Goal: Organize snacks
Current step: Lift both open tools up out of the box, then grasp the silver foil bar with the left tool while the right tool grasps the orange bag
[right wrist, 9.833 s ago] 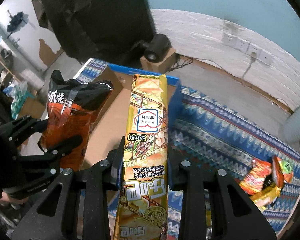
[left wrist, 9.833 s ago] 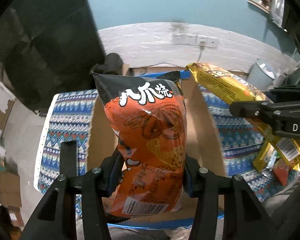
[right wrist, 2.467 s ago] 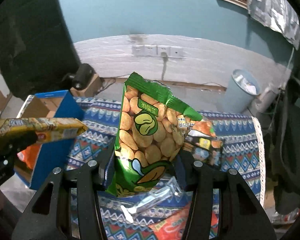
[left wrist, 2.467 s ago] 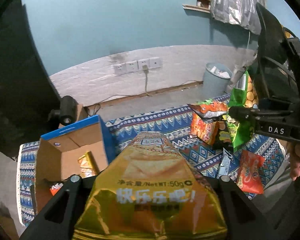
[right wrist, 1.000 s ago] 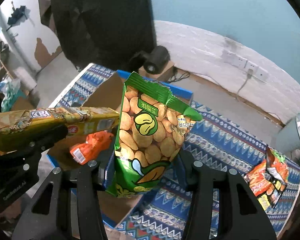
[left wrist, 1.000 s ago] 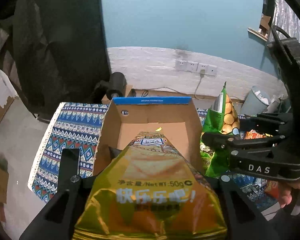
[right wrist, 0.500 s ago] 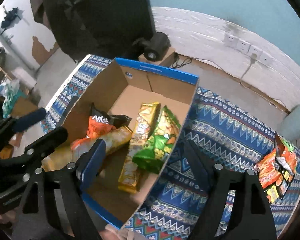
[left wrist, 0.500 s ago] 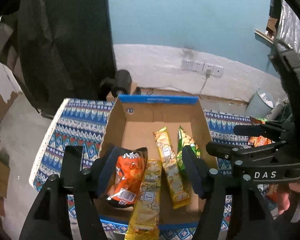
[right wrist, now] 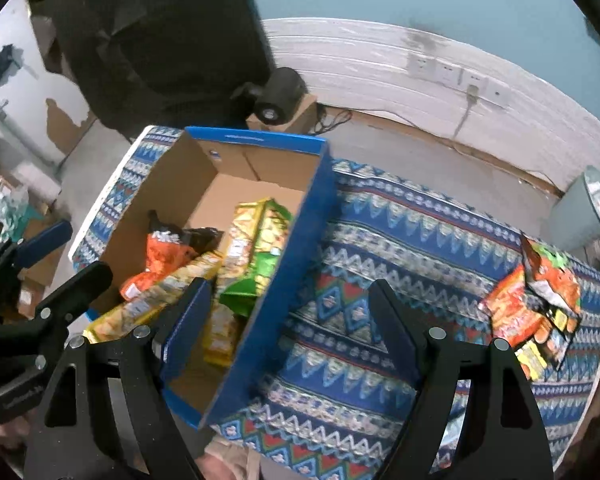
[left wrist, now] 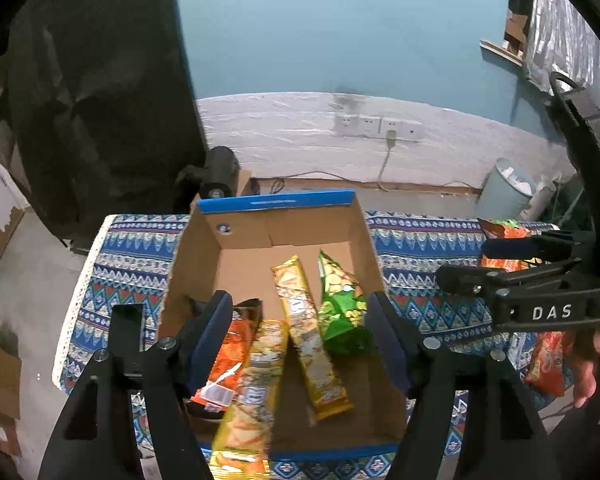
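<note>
An open cardboard box [left wrist: 236,264] with blue outer walls [right wrist: 296,248] stands on the patterned cloth. In it lie an orange bag [left wrist: 230,350], a long yellow packet [left wrist: 252,388] over the front edge, another long yellow packet [left wrist: 306,332] and a green peanut bag [left wrist: 340,304]. My left gripper [left wrist: 300,340] is open and empty above the box. My right gripper [right wrist: 288,328] is open and empty over the box's right wall; it also shows in the left wrist view [left wrist: 500,276]. More snack bags [right wrist: 536,300] lie on the cloth at the right.
The patterned cloth [right wrist: 400,240] covers a low table. A grey bin [left wrist: 504,192] stands by the wall at the right. A black round device [left wrist: 218,176] sits on a small box behind the carton. Wall sockets [left wrist: 376,126] with a cable are behind.
Since a second ago both grippers opened: the yellow packet and the green peanut bag dropped into the box. Both grippers now stay open above it, the right one shifted slightly right.
</note>
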### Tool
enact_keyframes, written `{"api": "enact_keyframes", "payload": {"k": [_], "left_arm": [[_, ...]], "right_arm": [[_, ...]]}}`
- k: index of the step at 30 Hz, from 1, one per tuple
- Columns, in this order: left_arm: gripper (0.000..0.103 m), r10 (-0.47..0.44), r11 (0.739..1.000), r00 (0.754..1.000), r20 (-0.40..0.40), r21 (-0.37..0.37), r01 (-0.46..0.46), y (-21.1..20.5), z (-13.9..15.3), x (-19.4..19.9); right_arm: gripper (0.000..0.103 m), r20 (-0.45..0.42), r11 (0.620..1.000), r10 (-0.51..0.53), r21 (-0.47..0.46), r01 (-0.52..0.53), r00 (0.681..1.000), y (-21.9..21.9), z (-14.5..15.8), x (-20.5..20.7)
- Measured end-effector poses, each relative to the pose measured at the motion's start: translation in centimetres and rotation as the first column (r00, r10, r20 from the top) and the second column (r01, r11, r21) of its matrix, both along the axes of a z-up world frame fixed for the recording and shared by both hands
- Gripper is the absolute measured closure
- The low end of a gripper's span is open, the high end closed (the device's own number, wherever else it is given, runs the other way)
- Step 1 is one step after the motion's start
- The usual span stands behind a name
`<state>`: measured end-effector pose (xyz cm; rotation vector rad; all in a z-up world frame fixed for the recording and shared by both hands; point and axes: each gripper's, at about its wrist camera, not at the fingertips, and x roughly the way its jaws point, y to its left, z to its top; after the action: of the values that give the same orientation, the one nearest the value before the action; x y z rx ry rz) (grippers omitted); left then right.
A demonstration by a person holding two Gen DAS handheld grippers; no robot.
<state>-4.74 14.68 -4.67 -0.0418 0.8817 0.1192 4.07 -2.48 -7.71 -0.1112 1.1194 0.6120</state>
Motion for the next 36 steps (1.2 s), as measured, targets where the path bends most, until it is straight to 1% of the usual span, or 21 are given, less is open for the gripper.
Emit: {"api": "enact_keyframes", "payload": {"k": [9, 15, 19, 24, 28, 32, 36], "left_arm": [[0.030, -0.090, 0.996, 0.996, -0.024, 0.025, 0.090, -4.3, -0.6, 1.0], [0.030, -0.180, 0.981, 0.982, -0.050, 0.067, 0.183, -8.6, -1.1, 1.7], [0.030, -0.228, 0.969, 0.971, -0.068, 0.080, 0.233, -11.2, -1.6, 2.2], [0.029, -0.276, 0.956, 0.957, -0.090, 0.074, 0.283, -13.8, -2.3, 2.7], [0.029, -0.317, 0.945, 0.940, -0.124, 0.048, 0.325, -16.0, -3.2, 3.3], [0.029, -0.351, 0.934, 0.924, -0.154, 0.015, 0.357, -18.0, -4.1, 4.0], [0.028, -0.387, 0.918, 0.906, -0.170, 0.017, 0.395, -19.9, -5.1, 4.5]], "right_arm": [[0.022, -0.006, 0.996, -0.084, -0.022, 0.083, 0.996, -5.4, -0.5, 0.2], [0.022, -0.025, 0.988, -0.147, -0.049, 0.146, 0.989, -9.3, -1.7, 0.3], [0.022, -0.034, 0.980, -0.191, -0.057, 0.189, 0.981, -12.0, -2.2, 0.2], [0.022, -0.048, 0.966, -0.253, -0.066, 0.250, 0.966, -15.7, -2.8, 0.0], [0.022, -0.061, 0.951, -0.302, -0.086, 0.297, 0.951, -18.4, -3.6, -0.3], [0.022, -0.088, 0.930, -0.361, -0.104, 0.352, 0.928, -21.4, -4.7, -0.5], [0.022, -0.116, 0.907, -0.417, -0.121, 0.404, 0.901, -24.3, -6.1, -1.1]]}}
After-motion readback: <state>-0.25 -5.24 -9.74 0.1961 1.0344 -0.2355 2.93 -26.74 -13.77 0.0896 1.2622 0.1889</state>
